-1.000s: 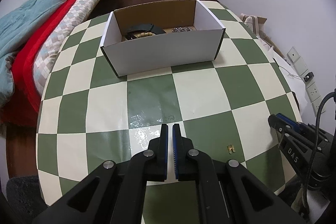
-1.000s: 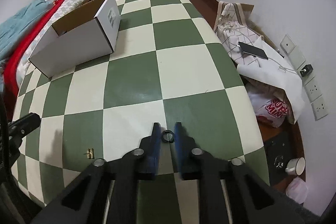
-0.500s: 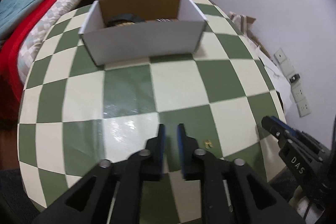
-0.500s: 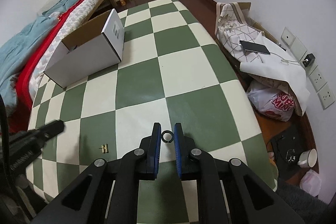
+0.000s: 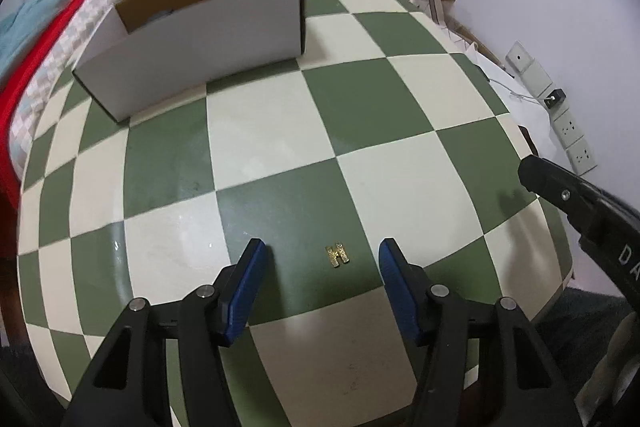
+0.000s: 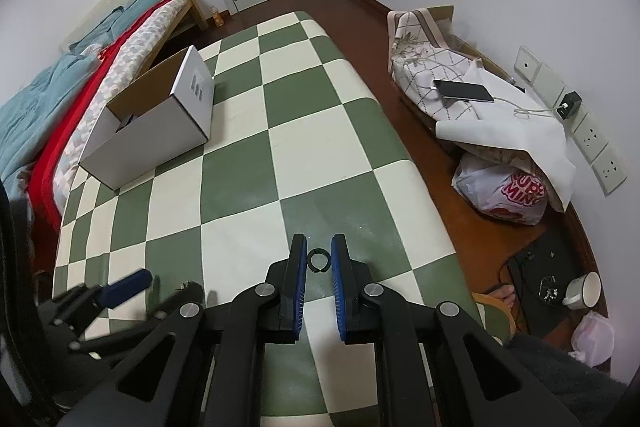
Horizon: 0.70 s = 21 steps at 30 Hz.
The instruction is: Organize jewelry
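A small gold H-shaped piece (image 5: 337, 255) lies on a green square of the checkered table (image 5: 280, 131). My left gripper (image 5: 322, 259) hangs over it with its jaws opening, the piece between the blue pads and untouched. My right gripper (image 6: 319, 259) is shut on a small dark ring (image 6: 319, 261), held above the table's near right part. The left gripper (image 6: 160, 283) shows blurred at the lower left of the right wrist view. A white cardboard box (image 5: 192, 39) with brown inside stands at the table's far left; the same box (image 6: 152, 123) shows dark items inside.
A bed with red and blue covers (image 6: 60, 99) runs along the table's left side. To the right, on the floor, lie a patterned cloth pile with a phone (image 6: 464, 91), a plastic bag (image 6: 504, 195) and a cup (image 6: 584, 287). Wall sockets (image 5: 568, 131) sit at the right.
The left gripper has moved right and down over the gold piece and its jaws have spread apart. The right gripper has risen a little, still holding the ring.
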Each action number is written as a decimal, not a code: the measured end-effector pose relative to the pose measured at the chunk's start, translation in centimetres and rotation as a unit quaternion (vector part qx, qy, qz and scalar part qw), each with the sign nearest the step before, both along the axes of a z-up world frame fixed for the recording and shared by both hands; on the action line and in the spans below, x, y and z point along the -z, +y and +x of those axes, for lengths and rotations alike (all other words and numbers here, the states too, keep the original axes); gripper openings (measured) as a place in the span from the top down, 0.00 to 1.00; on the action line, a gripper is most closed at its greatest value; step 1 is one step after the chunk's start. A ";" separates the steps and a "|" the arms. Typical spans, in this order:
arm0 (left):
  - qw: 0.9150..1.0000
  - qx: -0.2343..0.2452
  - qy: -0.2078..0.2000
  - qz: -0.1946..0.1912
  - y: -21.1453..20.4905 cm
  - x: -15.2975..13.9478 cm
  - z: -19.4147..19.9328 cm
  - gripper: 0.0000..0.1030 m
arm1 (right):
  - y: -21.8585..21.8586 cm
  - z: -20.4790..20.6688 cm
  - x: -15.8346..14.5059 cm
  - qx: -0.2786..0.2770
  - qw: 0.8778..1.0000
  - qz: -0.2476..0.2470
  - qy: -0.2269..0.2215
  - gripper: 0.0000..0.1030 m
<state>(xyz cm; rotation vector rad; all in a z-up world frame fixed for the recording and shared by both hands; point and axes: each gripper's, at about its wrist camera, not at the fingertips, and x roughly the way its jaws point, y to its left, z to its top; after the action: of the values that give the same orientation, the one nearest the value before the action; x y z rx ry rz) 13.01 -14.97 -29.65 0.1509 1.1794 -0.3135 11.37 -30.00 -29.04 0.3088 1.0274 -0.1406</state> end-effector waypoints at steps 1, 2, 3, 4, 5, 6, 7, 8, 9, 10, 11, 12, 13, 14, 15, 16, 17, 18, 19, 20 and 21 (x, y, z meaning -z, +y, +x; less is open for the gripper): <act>1.000 0.002 0.000 -0.002 0.0 0.0 -0.1 0.51 | 0.0 0.0 0.0 0.001 1.000 0.001 0.000 0.88; 1.000 0.004 -0.003 -0.004 -0.1 -0.1 -0.2 0.66 | 0.0 0.0 0.1 0.001 1.000 0.001 0.000 0.88; 1.000 0.006 -0.005 -0.001 -0.2 -0.1 -0.2 0.84 | 0.0 0.0 0.1 0.002 1.000 0.000 0.001 0.88; 1.000 0.008 -0.006 0.001 -0.1 -0.2 -0.2 0.89 | -0.1 0.0 0.1 0.002 1.000 -0.001 0.001 0.88; 1.000 0.009 -0.005 0.000 -0.1 -0.2 -0.1 0.92 | -0.1 0.0 0.2 0.003 1.000 0.000 0.001 0.87; 1.000 0.008 -0.004 -0.001 -0.1 -0.2 -0.1 0.95 | -0.1 0.0 0.2 0.003 1.000 0.001 0.001 0.87; 1.000 0.006 -0.004 -0.002 0.0 -0.2 0.0 0.95 | -0.1 0.0 0.1 0.004 1.000 0.000 0.000 0.87; 1.000 0.004 -0.004 -0.004 0.2 -0.2 0.0 0.95 | -0.1 0.0 0.1 0.004 1.000 0.000 -0.001 0.87; 1.000 0.003 -0.004 -0.006 0.3 -0.2 0.0 0.95 | -0.1 0.0 0.0 0.005 1.000 0.000 -0.002 0.87; 1.000 0.003 -0.004 -0.005 0.3 -0.2 -0.1 0.95 | -0.1 0.0 -0.1 0.005 1.000 -0.001 -0.003 0.87; 1.000 0.003 -0.005 -0.005 0.4 -0.2 -0.1 0.95 | -0.2 0.0 -0.3 0.006 1.000 -0.001 -0.005 0.87; 1.000 0.002 -0.005 -0.005 0.4 -0.2 -0.1 0.95 | -0.2 0.0 -0.3 0.006 1.000 -0.001 -0.006 0.87; 1.000 0.002 -0.005 -0.007 0.5 -0.3 -0.1 0.97 | -0.2 0.0 -0.4 0.007 1.000 -0.001 -0.007 0.87; 1.000 0.000 -0.005 -0.011 0.7 -0.5 -0.1 1.00 | -0.2 0.0 -0.5 0.008 1.000 -0.001 -0.009 0.87; 1.000 -0.002 -0.006 -0.014 0.9 -0.7 0.0 1.00 | -0.2 -0.1 -0.7 0.008 1.000 -0.001 -0.010 0.87; 1.000 -0.005 -0.008 -0.017 1.2 -1.1 0.1 1.00 | -0.2 0.0 -0.7 0.007 1.000 -0.001 -0.010 0.87; 1.000 -0.008 -0.012 -0.020 1.6 -1.6 0.2 1.00 | -0.1 0.0 -0.9 0.007 1.000 -0.001 -0.012 0.87; 1.000 -0.012 -0.015 -0.024 2.0 -2.0 0.3 1.00 | -0.1 0.0 -1.1 0.006 1.000 -0.001 -0.014 0.87; 0.999 -0.016 -0.019 -0.029 2.5 -2.5 0.5 1.00 | -0.1 -0.1 -1.2 0.006 1.000 -0.001 -0.016 0.87; 0.999 -0.022 -0.024 -0.030 3.1 -3.0 0.7 1.00 | -0.1 -0.1 -1.4 0.005 1.000 0.000 -0.018 0.87; 0.999 -0.030 -0.027 -0.032 3.8 -3.4 1.0 1.00 | -0.1 -0.1 -1.7 0.005 1.000 0.001 -0.021 0.87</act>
<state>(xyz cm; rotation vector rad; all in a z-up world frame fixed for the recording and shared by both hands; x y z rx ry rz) 13.99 -11.19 -26.29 0.0683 1.1163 -0.2920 11.30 -30.05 -27.34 0.3176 0.9852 -0.1411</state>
